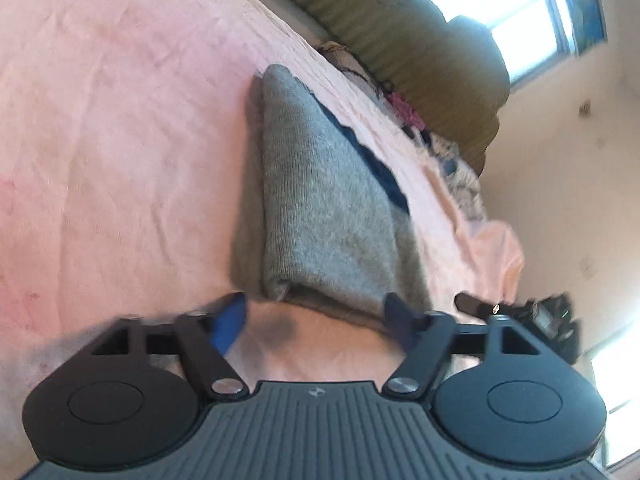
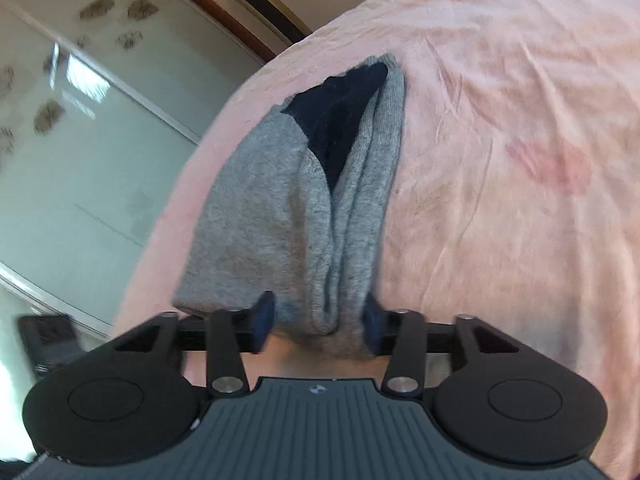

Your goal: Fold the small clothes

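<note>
Left wrist view fills its left half with the pink bedsheet [image 1: 120, 128]; a grey knitted garment [image 1: 320, 208] lies folded at centre, a dark blue layer showing along its right edge. Only this view shows the olive ribbed cushion [image 1: 412, 60] and the bright window [image 1: 512, 12] at upper right, with a heap of mixed clothes [image 1: 448, 152] between cushion and sheet. At the bottom, the left gripper [image 1: 316, 316] stands wide, its jaws on either side of the garment's near end, closing on nothing; the other gripper's tip peeks in at lower right.

Only the right wrist view shows pale tiled floor [image 2: 80, 140] at left. At bottom centre, the right gripper [image 2: 318, 320] is narrowed, pinching the garment's bunched near edge. No readable writing appears.
</note>
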The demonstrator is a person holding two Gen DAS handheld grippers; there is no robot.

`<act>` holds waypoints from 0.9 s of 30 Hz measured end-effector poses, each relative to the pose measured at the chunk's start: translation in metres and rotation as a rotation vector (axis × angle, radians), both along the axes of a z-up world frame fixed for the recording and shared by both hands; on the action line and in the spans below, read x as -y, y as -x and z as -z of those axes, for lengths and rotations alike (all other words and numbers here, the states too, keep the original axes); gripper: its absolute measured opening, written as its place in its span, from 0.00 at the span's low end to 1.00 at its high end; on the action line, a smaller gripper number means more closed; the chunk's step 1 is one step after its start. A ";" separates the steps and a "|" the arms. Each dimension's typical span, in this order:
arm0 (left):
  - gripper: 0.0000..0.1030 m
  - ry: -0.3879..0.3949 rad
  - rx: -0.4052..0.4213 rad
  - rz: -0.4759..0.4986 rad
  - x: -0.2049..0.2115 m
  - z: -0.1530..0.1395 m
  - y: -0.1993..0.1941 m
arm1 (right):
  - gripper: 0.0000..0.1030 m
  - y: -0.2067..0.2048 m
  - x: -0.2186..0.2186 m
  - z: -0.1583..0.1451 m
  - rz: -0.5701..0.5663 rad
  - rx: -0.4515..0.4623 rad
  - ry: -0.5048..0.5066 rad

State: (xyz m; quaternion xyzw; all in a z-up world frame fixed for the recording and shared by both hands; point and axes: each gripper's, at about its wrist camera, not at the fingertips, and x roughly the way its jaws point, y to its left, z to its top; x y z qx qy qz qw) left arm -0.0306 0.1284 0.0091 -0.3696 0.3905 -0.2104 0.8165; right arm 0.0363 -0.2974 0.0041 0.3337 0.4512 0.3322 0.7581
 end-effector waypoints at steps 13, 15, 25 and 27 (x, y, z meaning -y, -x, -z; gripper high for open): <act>0.10 -0.158 0.017 0.007 0.024 -0.021 -0.019 | 0.20 -0.013 -0.025 -0.014 -0.108 0.075 0.130; 0.10 -0.239 0.015 0.023 0.029 -0.015 -0.018 | 0.20 -0.007 -0.015 -0.012 -0.096 0.071 0.147; 0.79 -0.715 0.356 -0.084 0.089 -0.040 0.060 | 0.73 0.066 -0.026 -0.032 0.155 0.287 0.443; 0.79 -0.738 0.317 -0.047 0.103 -0.031 0.062 | 0.84 0.089 -0.044 -0.025 0.172 0.339 0.626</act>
